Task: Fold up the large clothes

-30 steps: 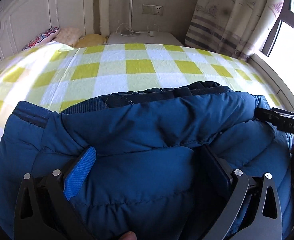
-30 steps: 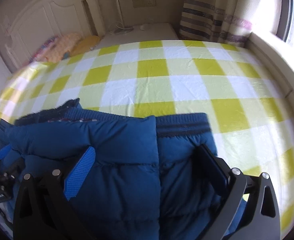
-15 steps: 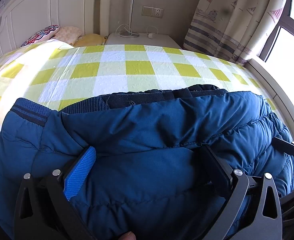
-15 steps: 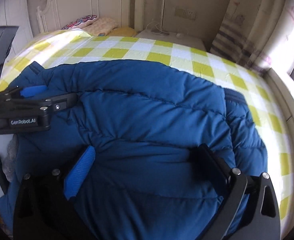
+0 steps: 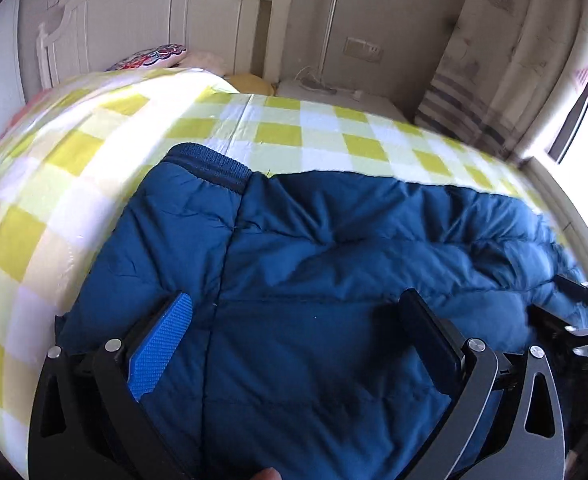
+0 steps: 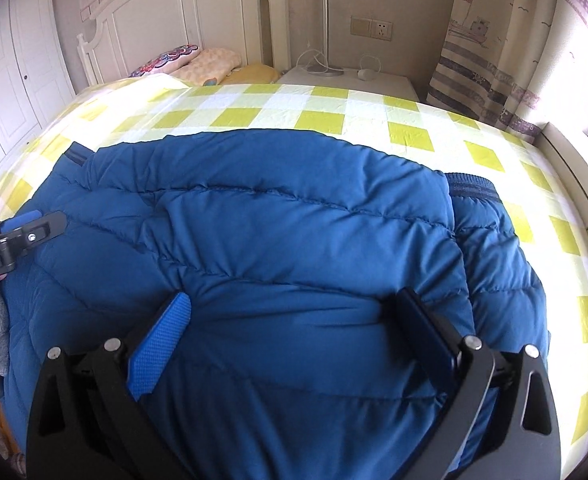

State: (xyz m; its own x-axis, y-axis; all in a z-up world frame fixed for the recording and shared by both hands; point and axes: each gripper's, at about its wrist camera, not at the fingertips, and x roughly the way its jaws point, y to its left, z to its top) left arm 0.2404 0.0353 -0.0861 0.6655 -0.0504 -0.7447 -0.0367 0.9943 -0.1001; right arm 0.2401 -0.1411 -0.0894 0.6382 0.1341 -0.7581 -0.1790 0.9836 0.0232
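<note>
Left wrist view: blue padded jacket (image 5: 334, 280) lies across the bed (image 5: 54, 208), its ribbed cuff (image 5: 210, 166) toward the headboard (image 5: 142, 20).
Left gripper (image 5: 294, 328): fingers spread, jacket bulging between them.
Right gripper (image 6: 294, 320): fingers spread over the folded jacket.

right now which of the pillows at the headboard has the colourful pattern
The far-left pillow by the headboard: bright multicoloured floral print, while its neighbours are plain cream and yellow.
</note>
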